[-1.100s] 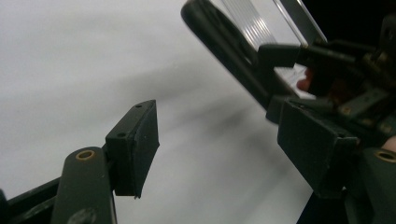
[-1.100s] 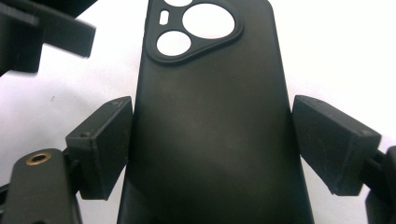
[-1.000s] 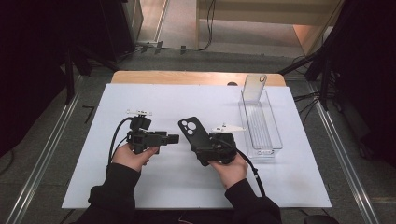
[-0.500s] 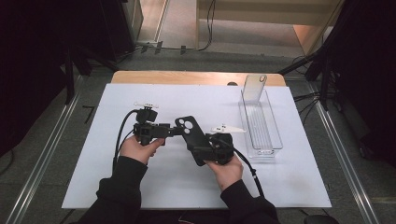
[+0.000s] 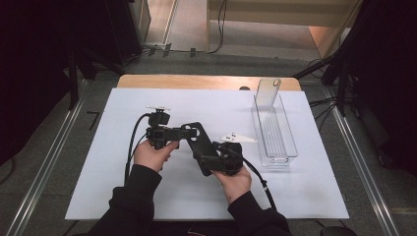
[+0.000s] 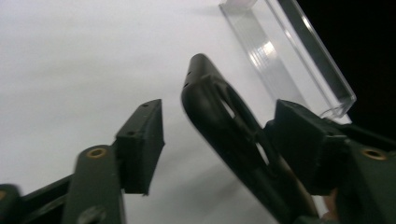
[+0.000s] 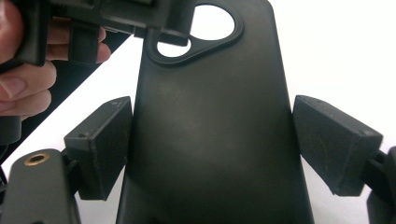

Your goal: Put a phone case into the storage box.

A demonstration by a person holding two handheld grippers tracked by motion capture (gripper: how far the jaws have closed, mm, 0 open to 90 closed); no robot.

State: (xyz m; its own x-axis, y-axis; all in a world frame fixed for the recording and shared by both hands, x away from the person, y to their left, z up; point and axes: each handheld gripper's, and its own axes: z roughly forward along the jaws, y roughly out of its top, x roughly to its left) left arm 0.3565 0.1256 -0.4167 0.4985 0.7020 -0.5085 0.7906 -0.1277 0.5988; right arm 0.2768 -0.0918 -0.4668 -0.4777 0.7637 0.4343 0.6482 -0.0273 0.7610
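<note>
**Handing the phone case across to the left claw**

My right claw (image 5: 209, 160) clamps the black phone case (image 5: 199, 142) by its long edges above the middle of the white table (image 5: 305, 196). My left claw (image 5: 184, 132) comes in from nine o'clock; its jaws have just been narrowing around the camera-cutout end, one pad apparently touching, the other clear. Next I judge they must close squarely there. The clear bin (image 5: 275, 130) waits at three o'clock.
</note>
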